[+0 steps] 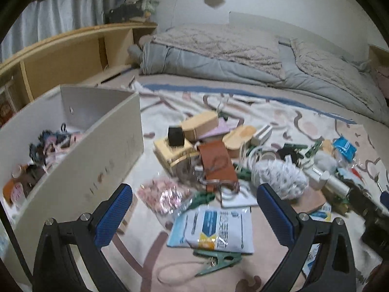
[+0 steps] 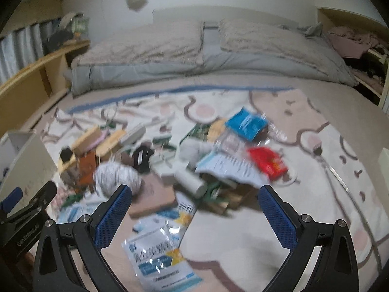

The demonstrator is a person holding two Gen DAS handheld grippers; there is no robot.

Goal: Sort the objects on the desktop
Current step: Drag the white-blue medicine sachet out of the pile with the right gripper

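Left wrist view: left gripper (image 1: 194, 209) fingers wide open, empty, above the clutter pile (image 1: 218, 160) on the bed; box (image 1: 80, 155) beside it for sorted items. Right gripper (image 2: 194, 209) likewise open, empty.

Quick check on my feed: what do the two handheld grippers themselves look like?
Both match: the left gripper and right gripper have black angular frames with silver bolt heads and blue textured finger pads. The right wrist view shows white lettering on the left gripper's black body.
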